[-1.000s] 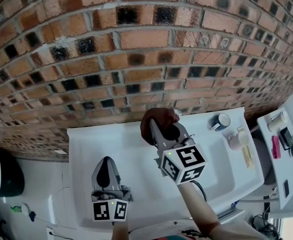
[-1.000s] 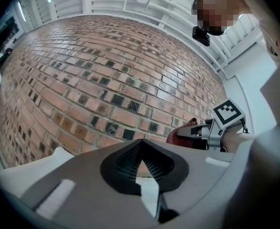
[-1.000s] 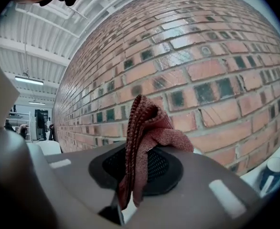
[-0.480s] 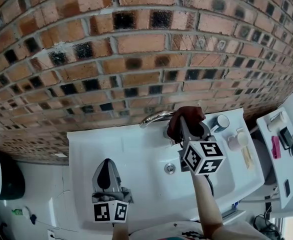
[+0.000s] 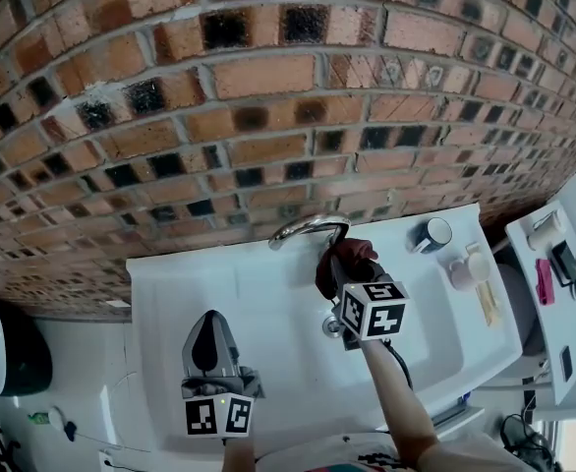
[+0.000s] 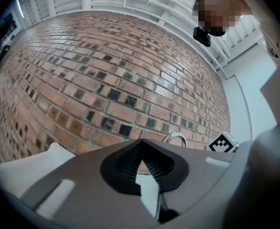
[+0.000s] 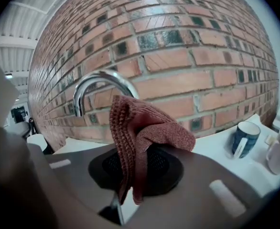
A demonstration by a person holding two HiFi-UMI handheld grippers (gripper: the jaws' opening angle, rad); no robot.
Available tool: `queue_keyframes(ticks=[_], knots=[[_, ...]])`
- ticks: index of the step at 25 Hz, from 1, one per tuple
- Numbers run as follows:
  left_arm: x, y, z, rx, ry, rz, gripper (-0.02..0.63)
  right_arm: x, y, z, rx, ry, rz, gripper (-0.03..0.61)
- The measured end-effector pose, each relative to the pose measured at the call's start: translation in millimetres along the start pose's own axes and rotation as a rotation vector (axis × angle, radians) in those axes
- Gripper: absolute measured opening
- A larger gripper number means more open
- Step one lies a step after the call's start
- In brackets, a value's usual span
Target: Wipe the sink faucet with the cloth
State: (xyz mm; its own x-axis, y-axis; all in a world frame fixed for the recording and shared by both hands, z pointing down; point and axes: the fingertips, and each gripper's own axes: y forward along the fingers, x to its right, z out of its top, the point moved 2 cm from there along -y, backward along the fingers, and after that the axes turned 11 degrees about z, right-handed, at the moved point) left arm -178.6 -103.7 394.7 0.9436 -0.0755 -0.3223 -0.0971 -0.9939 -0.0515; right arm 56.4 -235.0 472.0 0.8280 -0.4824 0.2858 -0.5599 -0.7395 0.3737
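At the faucet's (image 5: 306, 228) right end, my right claw (image 5: 338, 266), clenched on the red cloth (image 5: 353, 253), has swung back from the mug side, so wiping looks under way. My left claw (image 5: 209, 346) idles closed and empty over the sink (image 5: 268, 308).

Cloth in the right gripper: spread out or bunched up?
Bunched. The reddish-brown cloth hangs in thick folds, pinched between the jaws of the right gripper, in front of the chrome faucet.
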Motion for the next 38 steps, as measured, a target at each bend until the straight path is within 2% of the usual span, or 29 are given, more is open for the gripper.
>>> queue_keyframes(ticks=[4, 8, 20, 26, 31, 34, 38], knots=[[-7, 0, 0, -0.004, 0.007, 0.022, 0.003, -13, 23, -20, -0.083, 0.028, 0.054, 0.046], [-13, 0, 0, -0.006, 0.011, 0.042, 0.002, -25, 41, -37, -0.151, 0.105, 0.092, 0.046], [-17, 6, -11, -0.031, 0.011, 0.05, 0.002, -30, 53, -96, -0.272, 0.201, 0.092, 0.046], [-17, 8, -13, -0.036, 0.012, 0.048, 0.002, -27, 52, -102, -0.278, 0.209, 0.094, 0.047], [-10, 7, -7, -0.019, 0.018, 0.03, 0.002, -41, 41, -78, -0.209, 0.179, 0.151, 0.048], [-3, 4, 9, 0.021, 0.026, 0.013, 0.002, -55, 22, -42, -0.105, 0.124, 0.193, 0.048], [11, -17, 34, 0.076, 0.04, -0.011, 0.002, -80, -35, 4, 0.075, 0.081, 0.246, 0.048]])
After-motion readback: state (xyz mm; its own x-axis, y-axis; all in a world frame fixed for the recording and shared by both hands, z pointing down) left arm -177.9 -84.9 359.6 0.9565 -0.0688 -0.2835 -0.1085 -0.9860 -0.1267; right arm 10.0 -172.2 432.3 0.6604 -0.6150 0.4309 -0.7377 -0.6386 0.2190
